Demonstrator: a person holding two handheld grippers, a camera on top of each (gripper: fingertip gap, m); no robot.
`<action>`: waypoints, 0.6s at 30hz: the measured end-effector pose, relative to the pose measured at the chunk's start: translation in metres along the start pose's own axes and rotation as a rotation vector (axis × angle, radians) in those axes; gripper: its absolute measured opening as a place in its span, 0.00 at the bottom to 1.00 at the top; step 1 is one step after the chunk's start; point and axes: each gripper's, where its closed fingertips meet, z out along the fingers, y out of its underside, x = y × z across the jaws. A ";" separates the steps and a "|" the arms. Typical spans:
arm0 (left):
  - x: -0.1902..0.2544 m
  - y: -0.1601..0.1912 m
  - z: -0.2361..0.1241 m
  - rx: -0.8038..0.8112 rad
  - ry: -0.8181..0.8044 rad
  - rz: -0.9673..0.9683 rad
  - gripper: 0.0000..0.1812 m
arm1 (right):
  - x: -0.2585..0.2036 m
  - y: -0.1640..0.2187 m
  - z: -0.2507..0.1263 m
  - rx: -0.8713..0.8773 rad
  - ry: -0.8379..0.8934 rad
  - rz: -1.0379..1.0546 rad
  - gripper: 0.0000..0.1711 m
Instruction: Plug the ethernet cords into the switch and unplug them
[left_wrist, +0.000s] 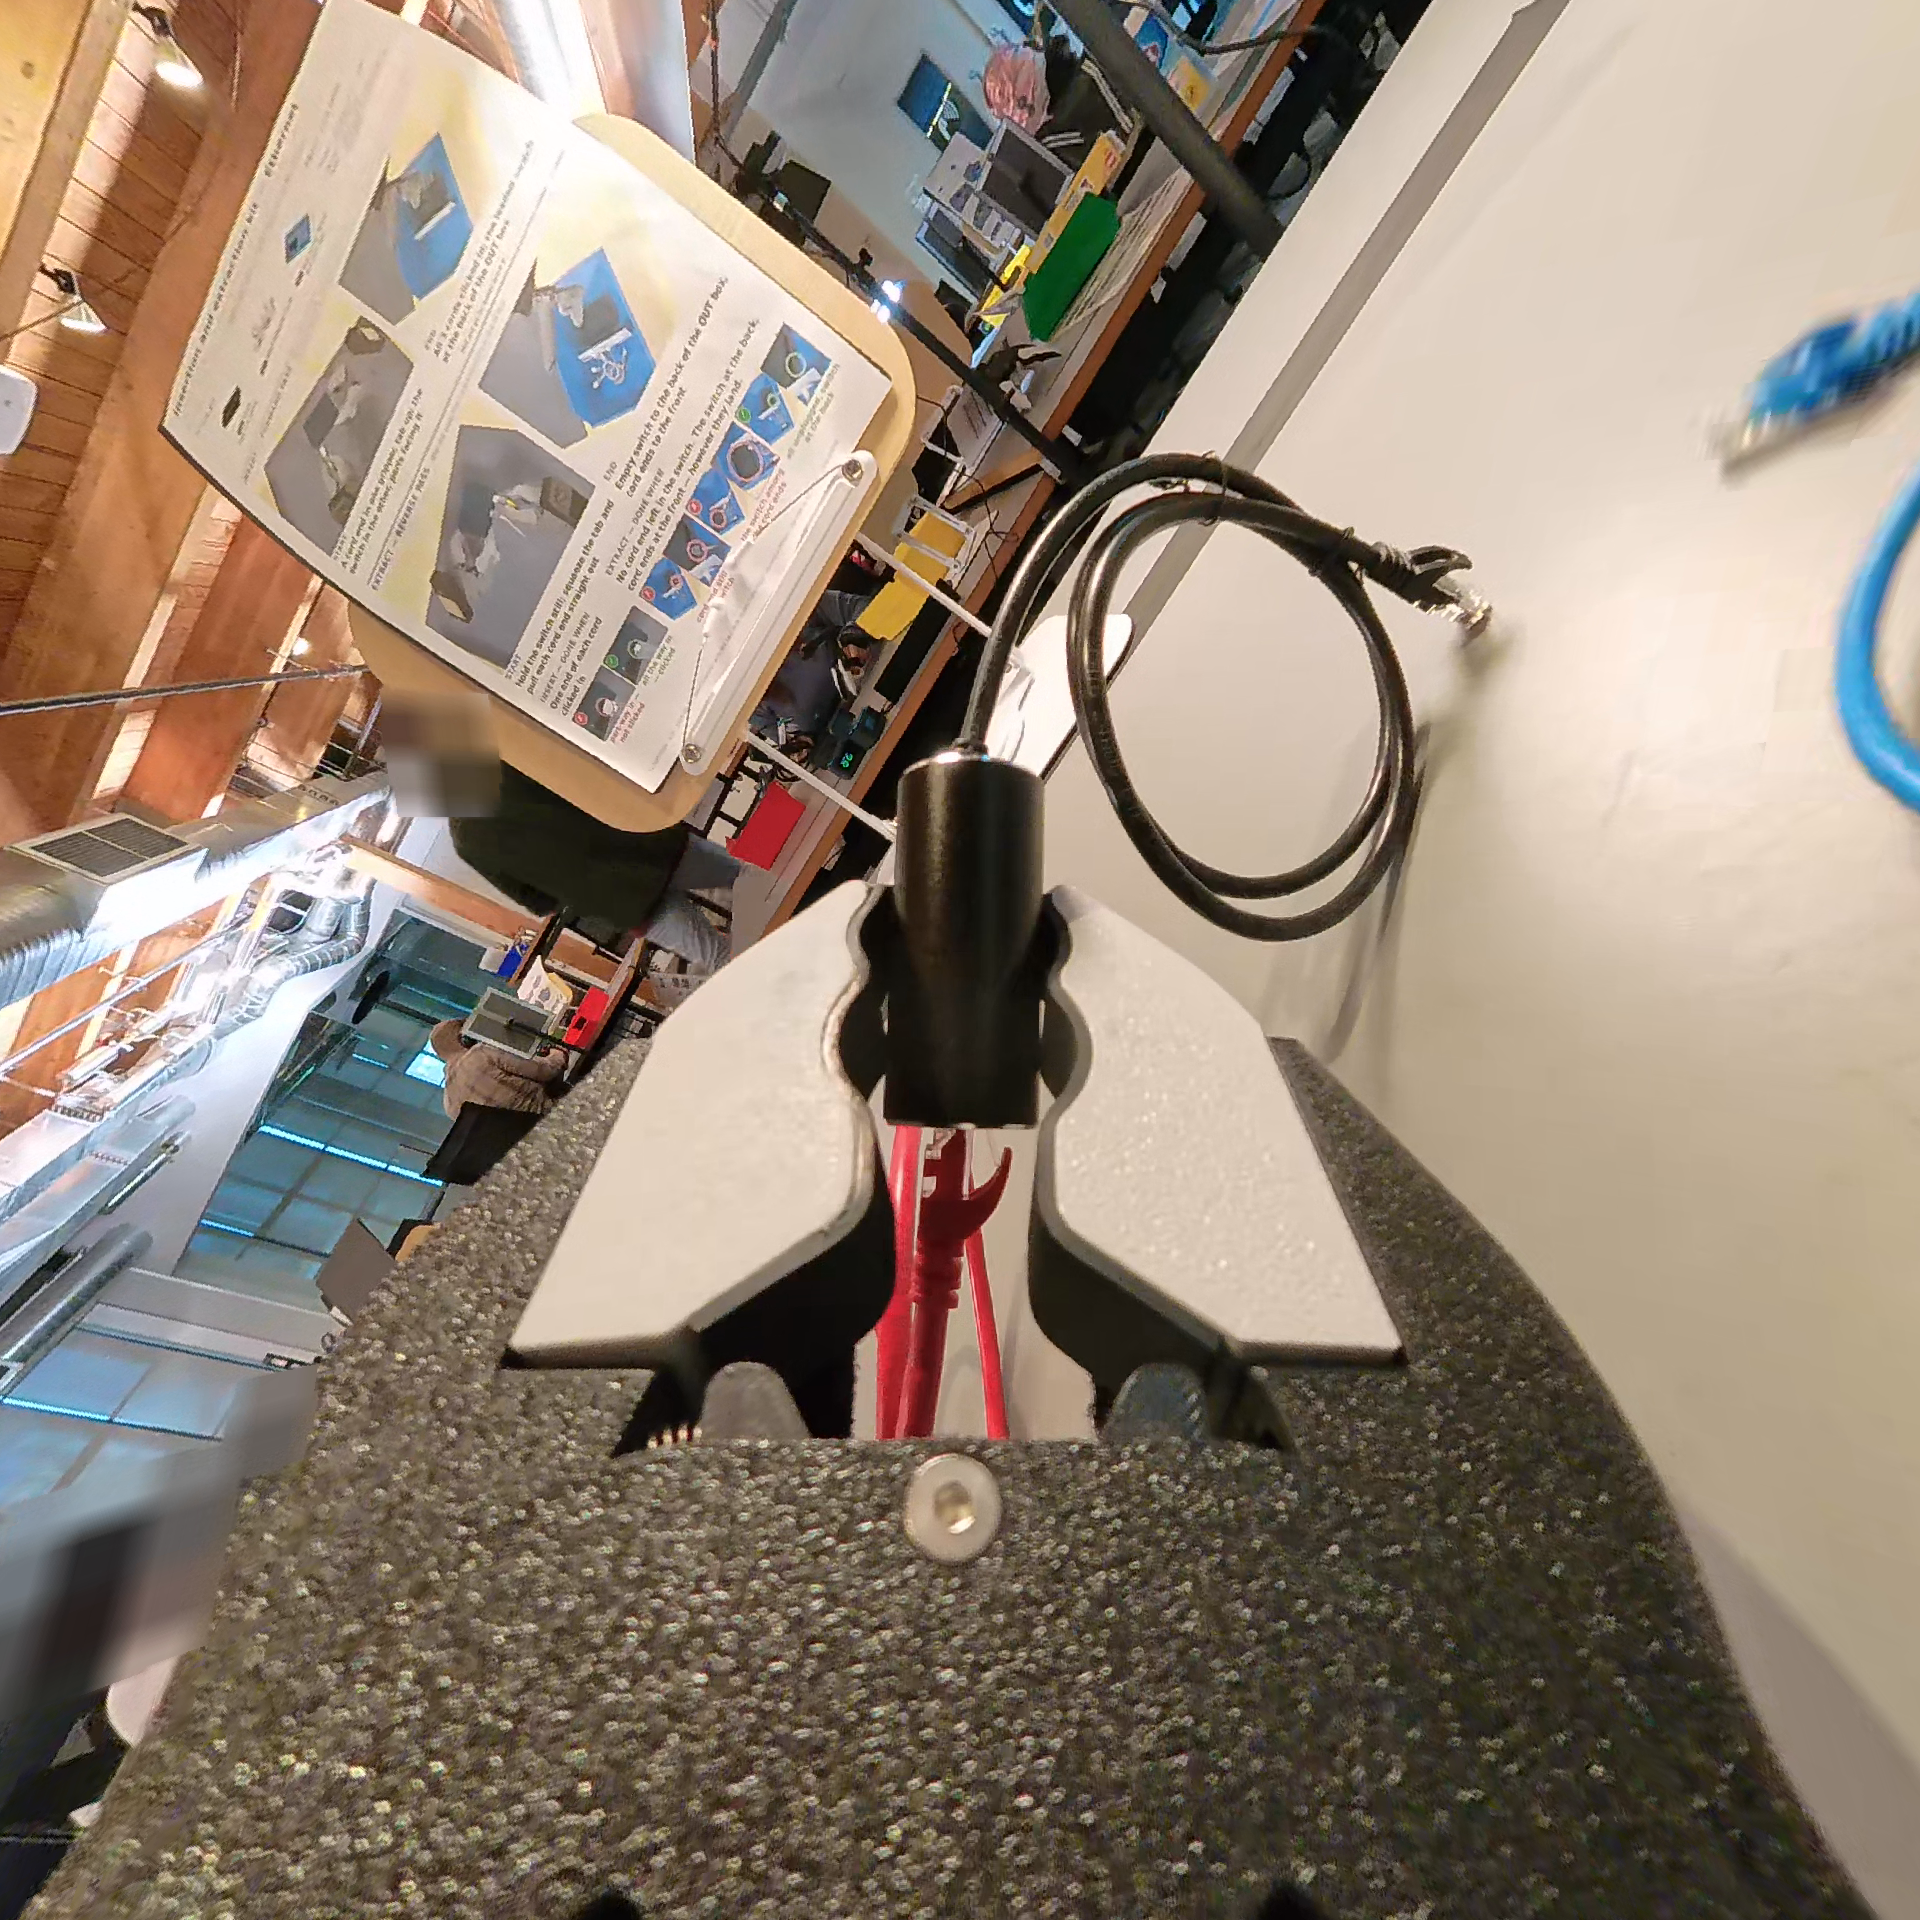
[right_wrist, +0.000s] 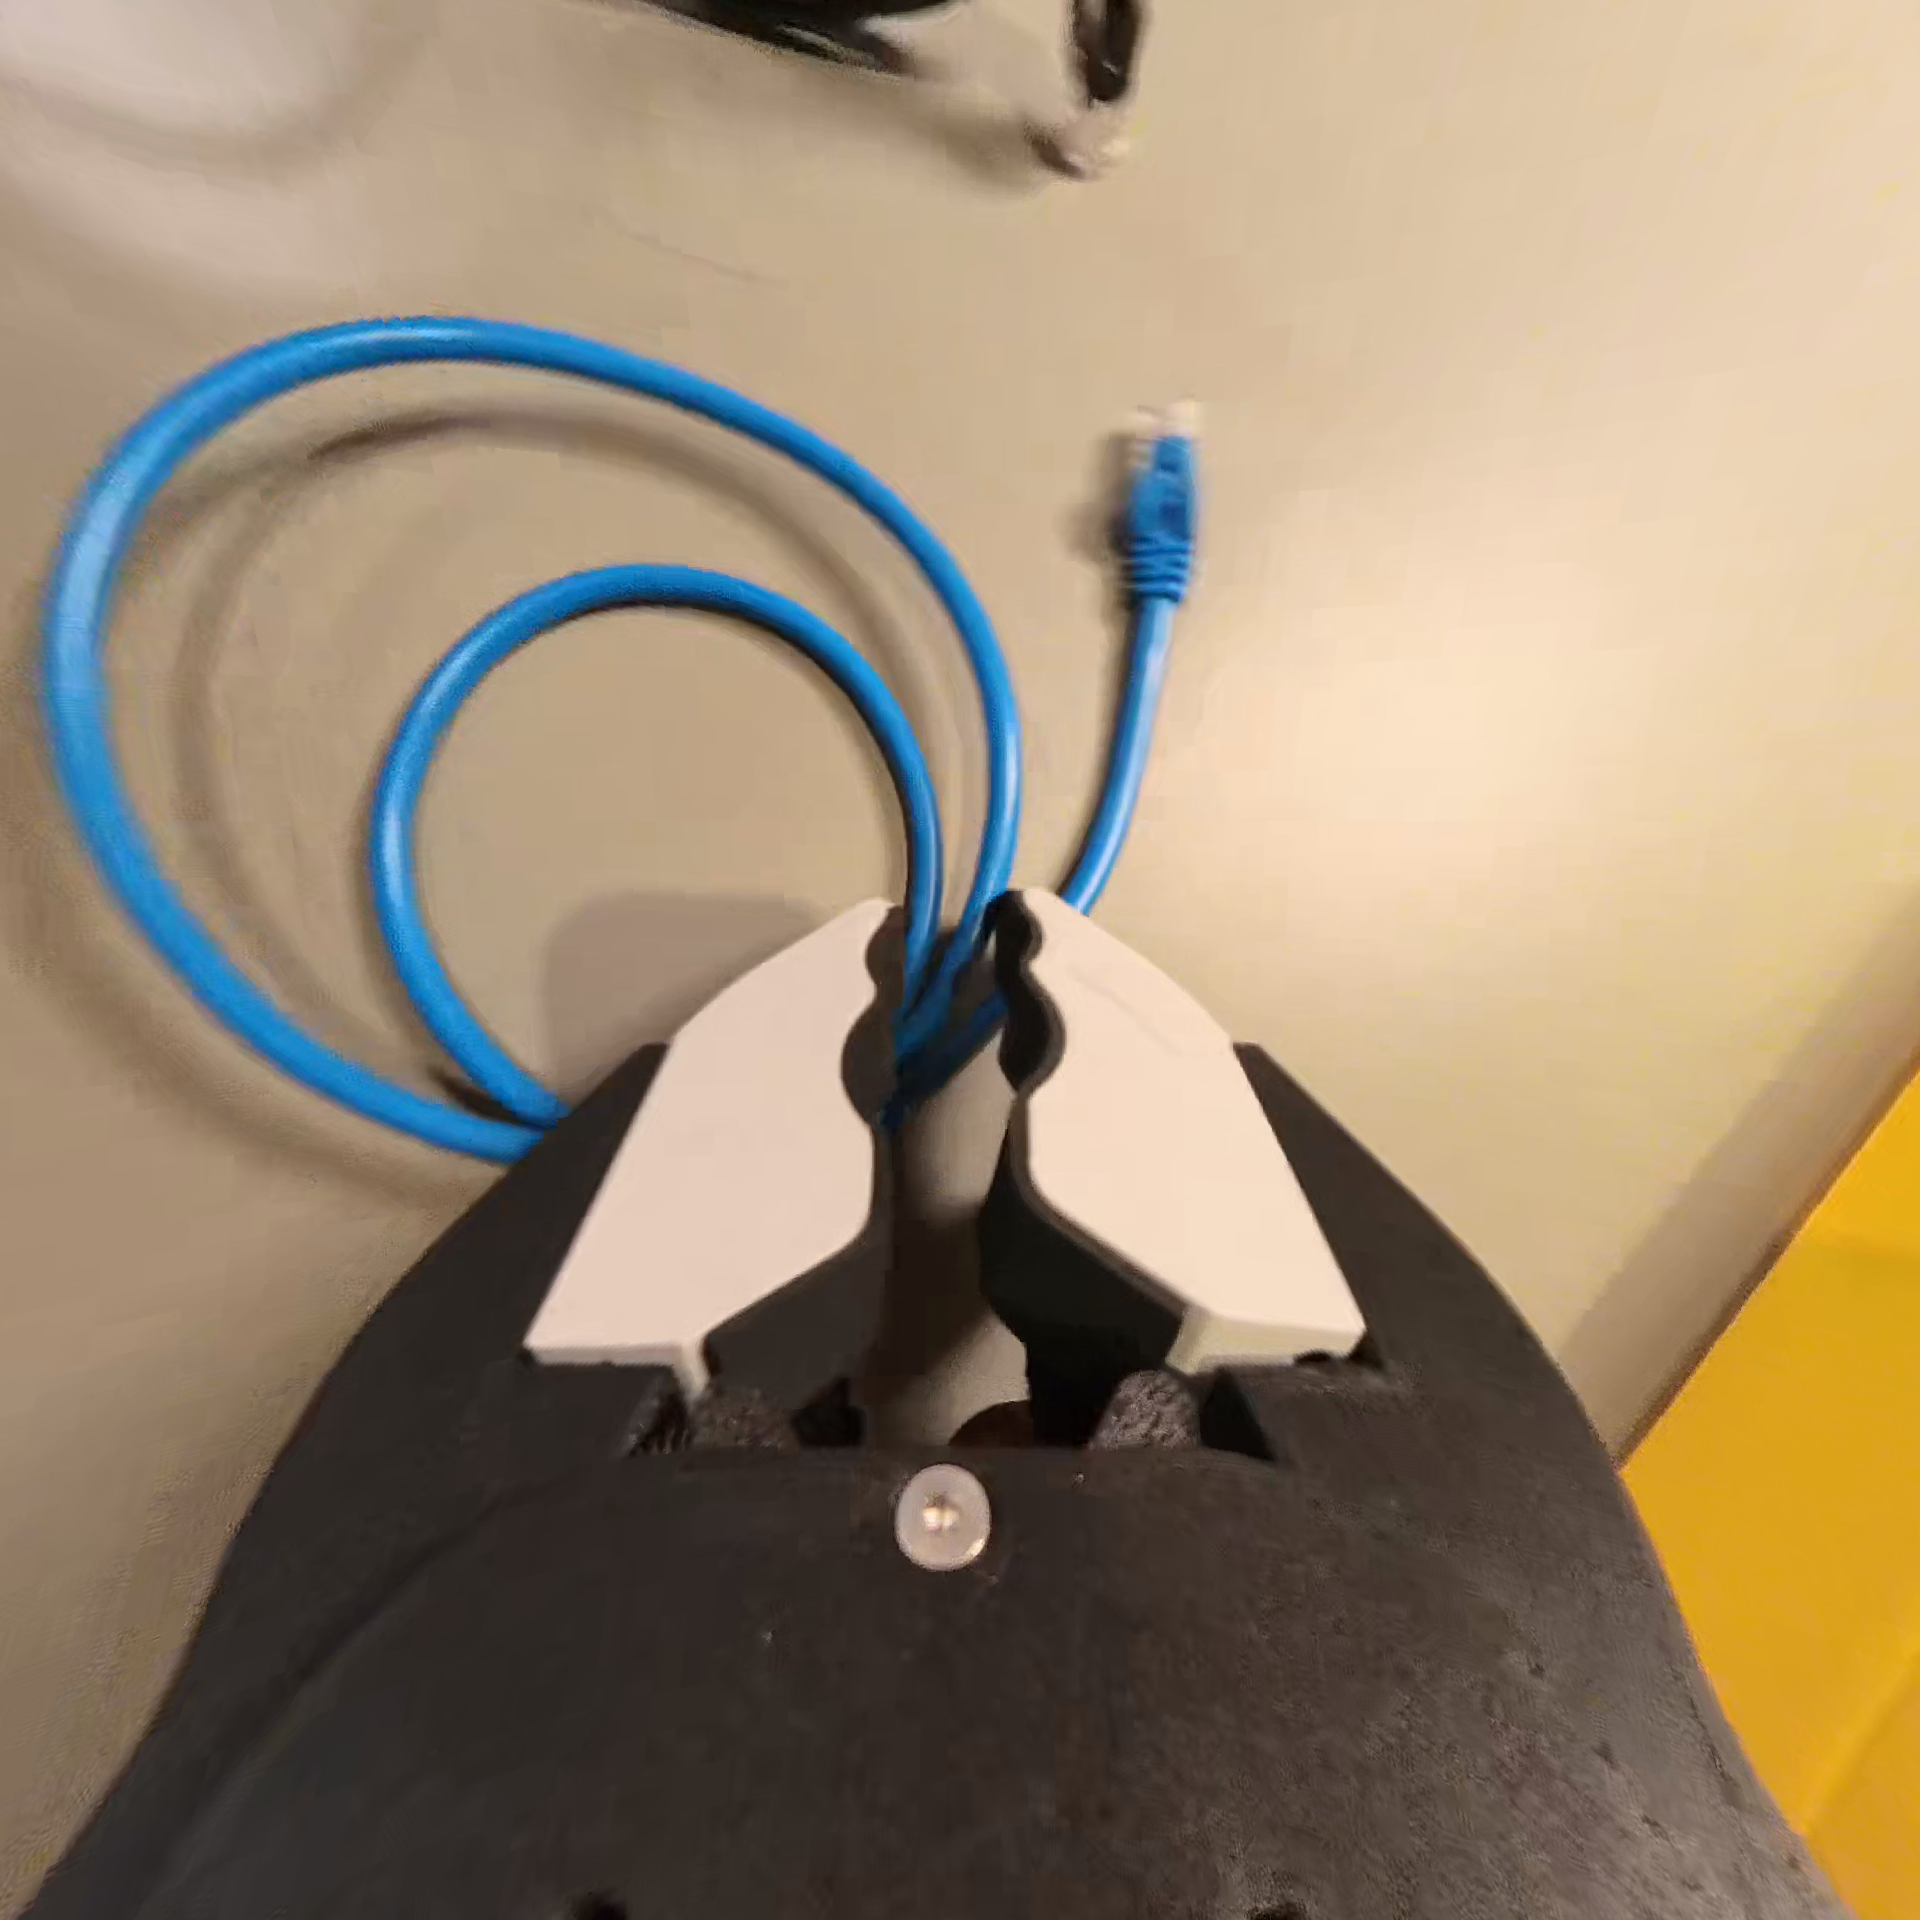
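Observation:
In the left wrist view my left gripper (left_wrist: 961, 904) is shut on the small black switch (left_wrist: 961, 956), seen end on and tilted. A black cord (left_wrist: 1247, 727) leaves the switch's far end, loops on the pale table, and its free plug (left_wrist: 1429, 571) lies there. A red cord's plug (left_wrist: 940, 1226) sits at the switch's near end, between the fingers. In the right wrist view my right gripper (right_wrist: 945, 914) is shut on strands of the looped blue cord (right_wrist: 312, 436). The blue cord's free plug (right_wrist: 1158, 499) lies on the table ahead. The blue cord also shows, blurred, in the left wrist view (left_wrist: 1870, 665).
A printed instruction sheet on a wooden board (left_wrist: 540, 416) stands beyond the table's far edge. The pale table (right_wrist: 1455, 520) ends at a yellow surface (right_wrist: 1766, 1455) to the right. The blurred black cord end (right_wrist: 1091, 94) lies at the top of the right wrist view. Across from one pair of fingers to the other is roughly 25 centimetres.

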 end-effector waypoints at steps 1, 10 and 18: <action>0.000 0.000 0.000 0.000 0.000 -0.002 0.14 | -0.004 -0.001 -0.001 0.002 -0.013 -0.031 0.08; -0.002 0.001 0.000 0.003 -0.002 -0.003 0.14 | -0.009 -0.024 -0.024 0.135 0.014 -0.155 0.04; -0.004 0.002 -0.001 0.003 -0.007 -0.003 0.14 | 0.000 -0.052 -0.080 0.335 0.152 -0.205 0.03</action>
